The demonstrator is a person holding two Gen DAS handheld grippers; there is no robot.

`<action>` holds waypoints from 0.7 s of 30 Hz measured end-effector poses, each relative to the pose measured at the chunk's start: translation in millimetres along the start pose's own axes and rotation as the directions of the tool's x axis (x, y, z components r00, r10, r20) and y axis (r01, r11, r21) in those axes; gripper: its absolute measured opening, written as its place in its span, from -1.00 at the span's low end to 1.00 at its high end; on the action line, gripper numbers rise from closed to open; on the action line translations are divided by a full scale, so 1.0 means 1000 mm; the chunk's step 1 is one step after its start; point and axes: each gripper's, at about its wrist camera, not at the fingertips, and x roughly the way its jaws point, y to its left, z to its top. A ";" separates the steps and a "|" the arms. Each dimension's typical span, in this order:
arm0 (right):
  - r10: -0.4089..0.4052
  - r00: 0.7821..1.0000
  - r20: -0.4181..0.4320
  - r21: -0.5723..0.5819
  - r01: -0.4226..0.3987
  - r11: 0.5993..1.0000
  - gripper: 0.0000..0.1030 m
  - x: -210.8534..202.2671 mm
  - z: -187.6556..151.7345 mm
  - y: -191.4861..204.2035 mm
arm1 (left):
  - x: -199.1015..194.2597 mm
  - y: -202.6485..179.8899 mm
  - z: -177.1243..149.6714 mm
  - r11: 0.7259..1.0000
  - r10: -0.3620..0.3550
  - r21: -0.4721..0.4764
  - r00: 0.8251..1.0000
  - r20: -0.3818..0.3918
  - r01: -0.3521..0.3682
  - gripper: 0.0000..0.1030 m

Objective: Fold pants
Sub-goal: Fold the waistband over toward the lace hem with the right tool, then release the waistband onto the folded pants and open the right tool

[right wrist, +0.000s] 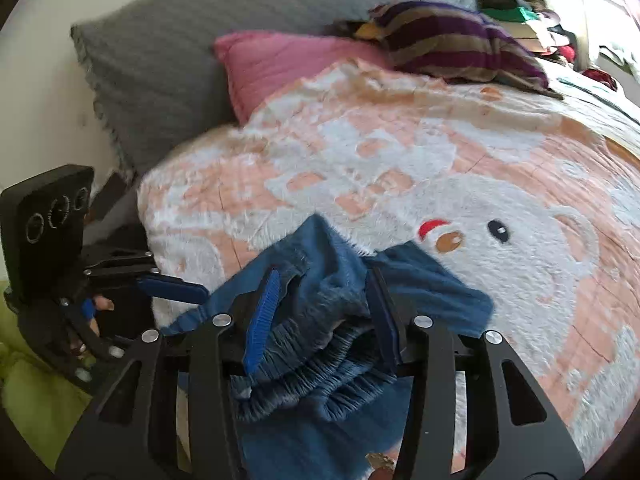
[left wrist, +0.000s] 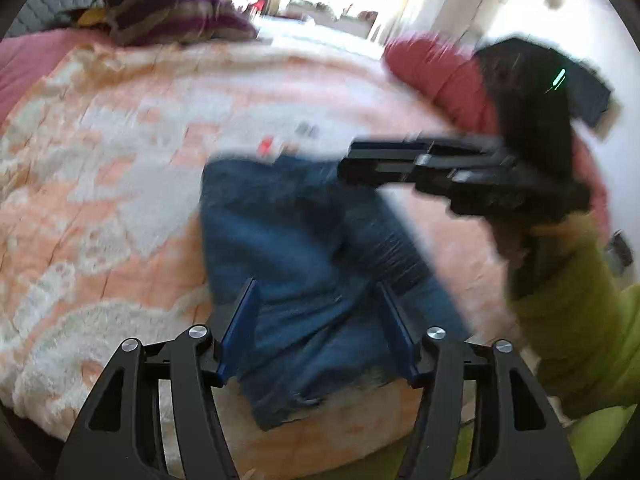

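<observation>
In the right wrist view, the fingers of the right gripper (right wrist: 320, 292) are spread apart, and the gathered elastic waistband of the blue pants (right wrist: 320, 320) is bunched between them without being pinched; the cloth touches the inner faces of both blue pads (right wrist: 262, 320). In the left wrist view, the left gripper (left wrist: 318, 292) is likewise held wide open, with the pants (left wrist: 288, 248) lying between and beyond its fingers, crumpled on the bear-patterned blanket (left wrist: 120, 160). The right gripper (left wrist: 352, 160) is seen there over the far edge of the pants, though blur prevents contact from being judged. The pants are heaped on the blanket's near part, beside the bear's face (right wrist: 472, 236). At the blanket's far end, a pink pillow (right wrist: 288, 64), a grey pillow (right wrist: 180, 48) and a striped cushion (right wrist: 452, 40) are laid.
</observation>
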 end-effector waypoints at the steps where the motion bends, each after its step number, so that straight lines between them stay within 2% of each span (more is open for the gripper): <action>1: -0.020 1.000 -0.023 -0.013 0.020 1.000 -0.27 0.006 -0.002 0.000 | 0.006 0.000 -0.005 1.000 0.020 0.008 0.999 -0.025 -0.020 0.09; 3: -0.108 0.990 -0.091 -0.049 0.104 0.993 -0.28 0.021 -0.011 0.000 | 0.013 -0.001 -0.010 1.000 0.027 0.014 0.999 -0.039 -0.026 0.09; 5: -0.149 0.982 -0.113 -0.065 0.143 0.988 -0.29 0.030 -0.017 0.001 | 0.010 -0.002 -0.009 0.999 0.029 0.024 0.999 -0.036 -0.028 0.09; 10: -0.134 0.987 -0.086 -0.040 0.131 0.991 -0.26 0.023 -0.019 -0.001 | 0.006 0.003 -0.010 1.000 0.009 -0.006 1.000 -0.023 -0.010 0.13; 15: -0.091 0.996 0.007 -0.008 0.091 0.996 0.11 -0.011 -0.017 0.002 | -0.004 0.003 -0.006 1.000 0.018 -0.017 1.000 0.001 -0.018 0.14; 17: -0.087 0.996 0.031 -0.002 0.087 0.996 0.18 -0.022 -0.016 0.004 | -0.006 0.003 -0.004 1.000 0.017 -0.018 1.000 0.008 -0.016 0.14; 19: -0.104 0.993 0.046 -0.005 0.105 0.995 0.27 -0.032 -0.017 0.006 | -0.012 0.001 -0.002 1.000 0.017 -0.018 1.000 0.023 -0.017 0.29; 21: -0.112 0.992 0.064 -0.005 0.112 0.994 0.31 -0.044 -0.021 0.008 | -0.016 0.000 0.000 1.000 0.023 -0.014 0.999 0.036 -0.022 0.29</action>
